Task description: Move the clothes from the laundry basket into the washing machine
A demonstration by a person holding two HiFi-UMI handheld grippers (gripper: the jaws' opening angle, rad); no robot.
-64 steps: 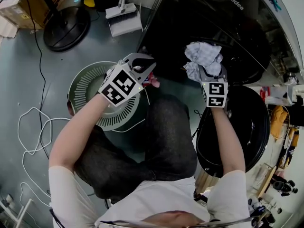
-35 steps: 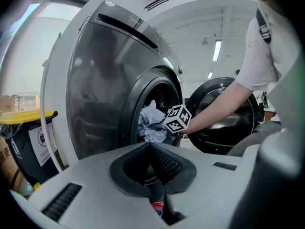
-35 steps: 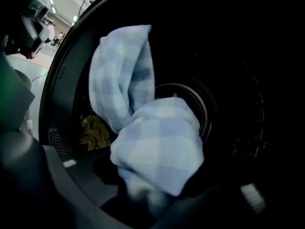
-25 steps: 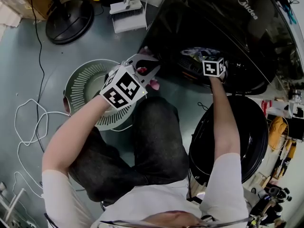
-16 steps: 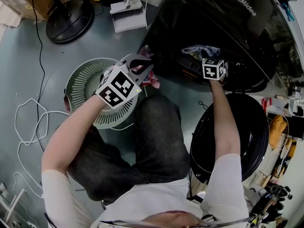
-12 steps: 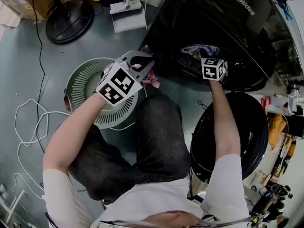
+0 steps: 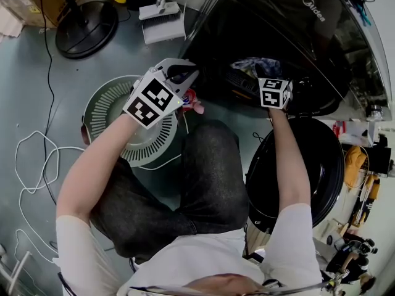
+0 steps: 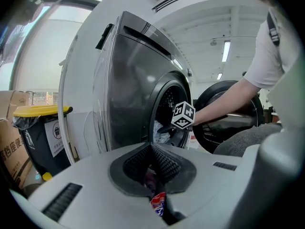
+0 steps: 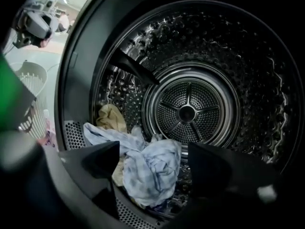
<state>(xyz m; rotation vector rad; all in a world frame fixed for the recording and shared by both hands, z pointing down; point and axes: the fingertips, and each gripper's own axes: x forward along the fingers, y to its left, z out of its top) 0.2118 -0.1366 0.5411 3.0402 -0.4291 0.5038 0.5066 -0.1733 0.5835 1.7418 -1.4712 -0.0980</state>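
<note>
Clothes in drum: a pale blue checked cloth point(image 9: 157, 175) and a tan piece point(image 9: 110, 118) lie at the front of the drum point(image 9: 228, 56) of the washing machine point(image 7: 271, 36).
Garment in transit: a small red-and-blue garment point(image 8: 158, 205), in the air between basket and drum opening.
Laundry basket point(image 7: 105, 113): bare slats where visible; part is hidden by the forearm.
Progress: judged late; at least this one piece left to load.
Left gripper point(image 8: 152, 168): jaws closed, pinching the red-and-blue garment.
Right gripper point(image 9: 153, 149): jaws wide apart at the drum mouth, gripping nothing; the blue cloth lies just beyond them.
</note>
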